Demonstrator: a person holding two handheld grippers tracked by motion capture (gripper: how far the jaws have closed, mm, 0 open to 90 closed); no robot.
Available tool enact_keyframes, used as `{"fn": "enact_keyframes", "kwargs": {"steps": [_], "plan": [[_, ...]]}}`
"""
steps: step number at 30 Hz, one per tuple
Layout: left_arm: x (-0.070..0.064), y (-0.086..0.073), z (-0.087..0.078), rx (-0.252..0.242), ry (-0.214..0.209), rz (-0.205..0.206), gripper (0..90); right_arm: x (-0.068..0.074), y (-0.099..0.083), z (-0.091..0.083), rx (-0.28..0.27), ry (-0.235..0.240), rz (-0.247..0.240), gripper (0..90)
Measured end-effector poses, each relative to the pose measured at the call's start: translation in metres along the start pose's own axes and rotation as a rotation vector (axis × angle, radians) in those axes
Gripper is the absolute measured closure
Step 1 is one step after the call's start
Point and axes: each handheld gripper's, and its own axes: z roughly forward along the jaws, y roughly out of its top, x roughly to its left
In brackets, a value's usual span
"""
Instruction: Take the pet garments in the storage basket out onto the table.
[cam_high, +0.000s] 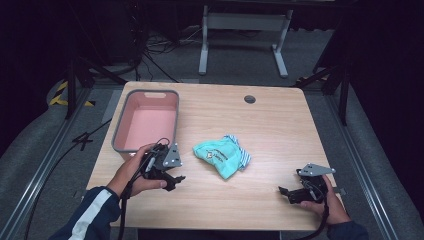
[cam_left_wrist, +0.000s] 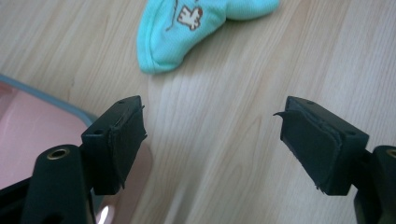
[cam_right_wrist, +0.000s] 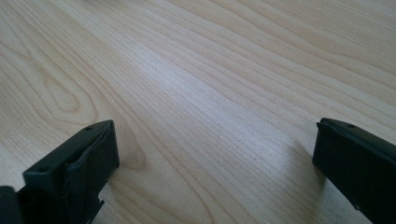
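Plainly, I see both my left gripper (cam_high: 176, 180) and right gripper (cam_high: 286, 192) gaping wide and empty, the teal cloth (cam_high: 221, 156) lying mid-frame between them beside the pink bin (cam_high: 119, 131), its small brown print too blurred to read.

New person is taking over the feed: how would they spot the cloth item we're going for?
Start at the wooden table, with the pink bin at its left. The garment lies crumpled mid-table, right of the bin, between the grippers. It is the only soft thing there: mint green, with a small cartoon print.
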Motion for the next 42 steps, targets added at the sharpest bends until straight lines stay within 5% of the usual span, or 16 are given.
{"fn": "enact_keyframes", "kwargs": {"steps": [21,31,42], "plan": [[0.005,-0.086,-0.002,0.075,0.038,-0.099,21.6,0.0,0.0,0.0,0.0,0.0,0.002,0.5],[0.012,-0.125,0.0,0.05,0.058,-0.174,20.1,0.0,0.0,0.0,0.0,0.001,0.001,0.5],[0.017,-0.163,0.007,-0.013,0.011,-0.249,18.2,0.0,0.0,0.0,0.0,0.004,-0.001,0.4]]}}
